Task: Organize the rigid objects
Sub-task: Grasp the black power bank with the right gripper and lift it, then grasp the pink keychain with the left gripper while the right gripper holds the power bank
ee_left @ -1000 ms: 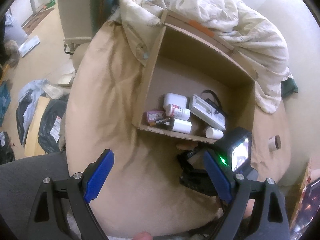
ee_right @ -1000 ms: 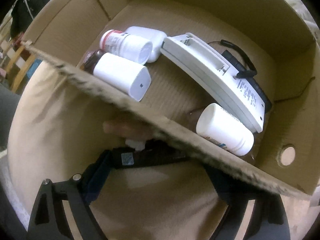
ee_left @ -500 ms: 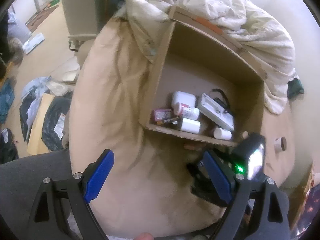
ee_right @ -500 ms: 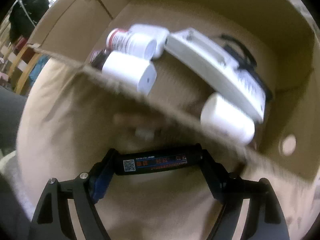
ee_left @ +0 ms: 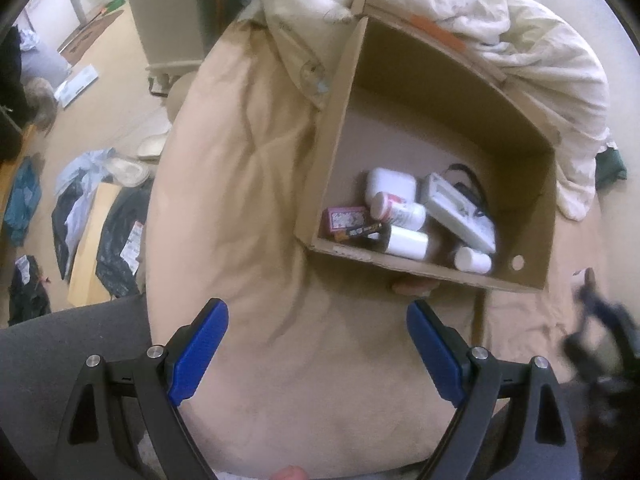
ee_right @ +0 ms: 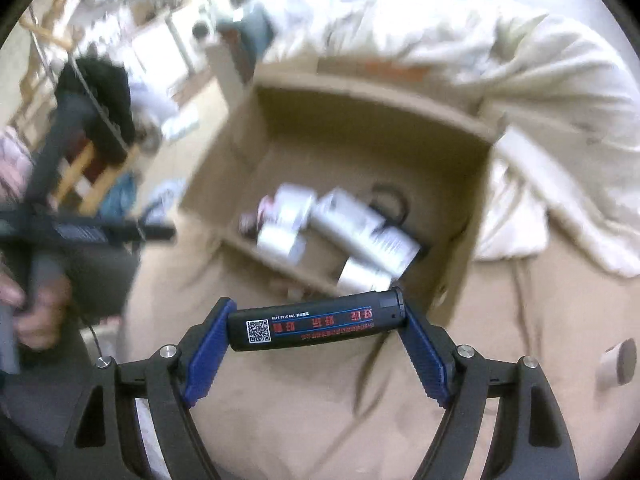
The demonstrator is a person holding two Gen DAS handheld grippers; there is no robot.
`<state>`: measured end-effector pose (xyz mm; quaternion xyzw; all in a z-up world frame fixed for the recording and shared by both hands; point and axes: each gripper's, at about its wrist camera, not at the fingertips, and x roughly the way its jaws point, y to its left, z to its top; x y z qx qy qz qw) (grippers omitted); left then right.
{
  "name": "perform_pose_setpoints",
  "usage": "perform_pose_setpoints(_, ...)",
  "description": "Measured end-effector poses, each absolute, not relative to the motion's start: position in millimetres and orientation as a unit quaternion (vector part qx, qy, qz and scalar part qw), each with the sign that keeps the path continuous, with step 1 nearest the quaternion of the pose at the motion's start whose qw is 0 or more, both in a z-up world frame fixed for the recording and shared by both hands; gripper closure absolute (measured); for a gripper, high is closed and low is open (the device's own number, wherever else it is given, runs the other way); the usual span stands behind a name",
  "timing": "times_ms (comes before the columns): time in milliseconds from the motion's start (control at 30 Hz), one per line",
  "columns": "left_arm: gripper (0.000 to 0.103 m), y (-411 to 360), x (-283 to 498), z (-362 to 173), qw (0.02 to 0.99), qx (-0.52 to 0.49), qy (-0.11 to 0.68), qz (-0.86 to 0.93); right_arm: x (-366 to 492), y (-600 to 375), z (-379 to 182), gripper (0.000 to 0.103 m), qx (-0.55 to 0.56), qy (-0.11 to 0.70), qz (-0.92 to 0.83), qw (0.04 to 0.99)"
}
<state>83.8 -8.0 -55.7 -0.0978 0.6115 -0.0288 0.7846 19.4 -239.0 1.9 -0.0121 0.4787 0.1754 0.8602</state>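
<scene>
My right gripper (ee_right: 316,312) is shut on a black bar (ee_right: 316,326) with a QR code and red print, gripped end to end and held above the beige bedding in front of the cardboard box (ee_right: 472,216). In the left wrist view the box (ee_left: 332,120) holds white bottles (ee_left: 404,242), a white flat device (ee_left: 456,212), a small maroon box (ee_left: 346,218) and a black cord. My left gripper (ee_left: 316,308) hangs open over the bedding, nothing between its blue pads. The right gripper shows there only as a dark blur (ee_left: 600,344).
A rumpled white quilt (ee_left: 540,52) lies behind and to the right of the box. A small round lid (ee_right: 618,362) sits on the bedding at the right. Bags and clothes litter the floor (ee_left: 100,208) to the left, beside a pale cabinet (ee_left: 168,16).
My right gripper closed on the black bar by the box's front wall and has risen with it, so the whole box now shows. The left gripper stayed about where it was.
</scene>
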Motion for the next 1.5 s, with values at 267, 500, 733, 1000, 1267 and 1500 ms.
perform_pose_setpoints(267, 0.014, -10.4, 89.1, -68.5, 0.788, -0.072, 0.611, -0.007, 25.2, -258.0, 5.5, 0.017, 0.062, 0.399, 0.154, 0.902)
perform_pose_setpoints(500, 0.014, -24.7, 89.7, -84.4, 0.787, -0.041, 0.615, -0.007, 22.2, -273.9, -3.1, 0.016, 0.104, 0.352, 0.155, 0.917)
perform_pose_setpoints(733, 0.014, -73.9, 77.3, -109.6, 0.784, 0.02, 0.62, -0.023, 29.3, -274.5, -9.8, 0.016, 0.11, 0.355, 0.162, 0.914)
perform_pose_setpoints(1000, 0.014, -123.2, 85.6, -133.7, 0.795, -0.026, 0.606, -0.036, 33.9, -274.4, -11.9, 0.016, 0.111, 0.353, 0.164, 0.915)
perform_pose_setpoints(1267, 0.014, -152.2, 103.7, -154.3, 0.805, -0.042, 0.591, 0.024, 32.3, -266.4, -10.1, 0.016, 0.084, 0.341, 0.159, 0.923)
perform_pose_setpoints(1500, 0.015, -159.2, 121.0, -180.7, 0.787, -0.041, 0.613, 0.055, 35.4, -266.4, -10.7, 0.016, 0.082, 0.341, 0.158, 0.923)
